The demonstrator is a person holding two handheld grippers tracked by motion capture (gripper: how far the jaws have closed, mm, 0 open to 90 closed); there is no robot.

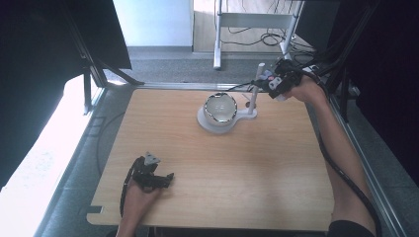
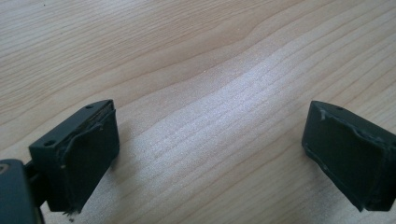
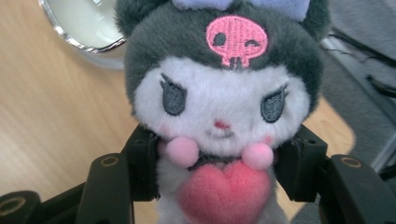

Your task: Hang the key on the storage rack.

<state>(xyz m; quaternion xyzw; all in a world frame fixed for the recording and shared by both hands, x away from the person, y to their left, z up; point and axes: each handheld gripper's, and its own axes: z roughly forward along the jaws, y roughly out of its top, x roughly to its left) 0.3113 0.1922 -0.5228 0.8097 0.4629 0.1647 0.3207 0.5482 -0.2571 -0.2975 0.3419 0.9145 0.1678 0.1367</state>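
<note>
The plush toy (image 3: 223,116) (dark hood, white face, pink heart on its chest) sits clenched between the jaws of the right gripper (image 1: 279,82), held in the air over the far right corner of the table (image 1: 257,173). Just beside it near the far edge stands a white stand (image 1: 253,101) with a round mirror (image 1: 221,108). The left gripper (image 1: 157,178) rests near the table's near left corner, jaws spread wide over bare wood.
</note>
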